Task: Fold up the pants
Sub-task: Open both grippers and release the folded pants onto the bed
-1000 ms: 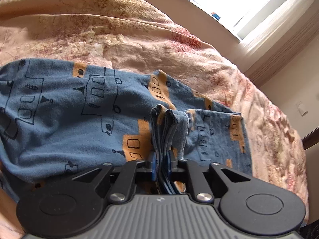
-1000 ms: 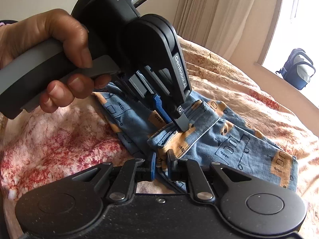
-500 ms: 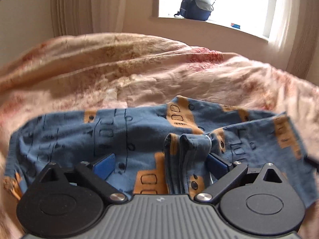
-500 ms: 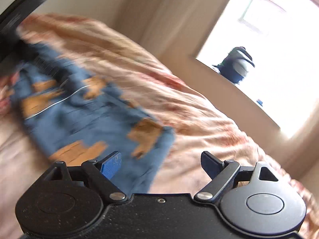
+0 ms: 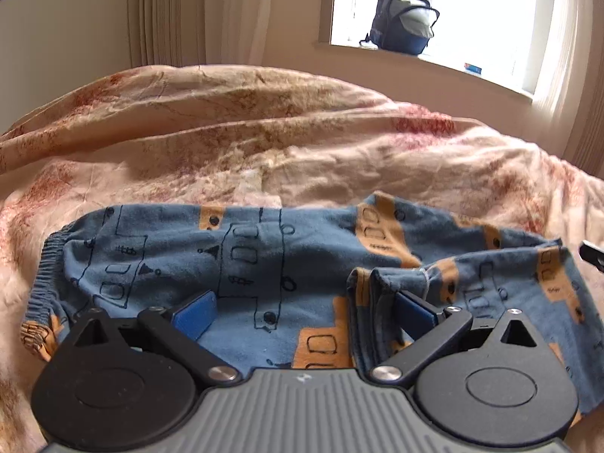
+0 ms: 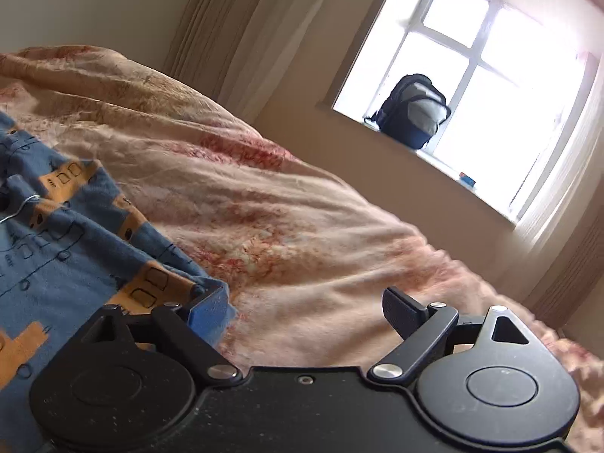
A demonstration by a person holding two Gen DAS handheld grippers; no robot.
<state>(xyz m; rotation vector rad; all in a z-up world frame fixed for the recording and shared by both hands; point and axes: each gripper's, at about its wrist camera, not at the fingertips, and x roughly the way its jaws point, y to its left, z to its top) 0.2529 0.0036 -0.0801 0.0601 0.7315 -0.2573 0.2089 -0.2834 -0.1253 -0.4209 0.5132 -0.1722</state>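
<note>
Pants [image 5: 264, 264] on floral bedspread [image 5: 302, 143]; backpack [image 5: 404, 22] on windowsill; both grippers' fingers apart.

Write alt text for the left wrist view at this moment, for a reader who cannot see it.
The left hand-held gripper hangs wide open, jaws just parted, over blue patterned pants folded across a floral bedspread, with a bunched fabric edge standing between its fingers. Behind the bed, a dark backpack sits on a bright windowsill beside curtains.

Daylight is admitted through the far window [image 5: 434, 11], which is blown out; edges are bent by fisheye distortion.
</note>
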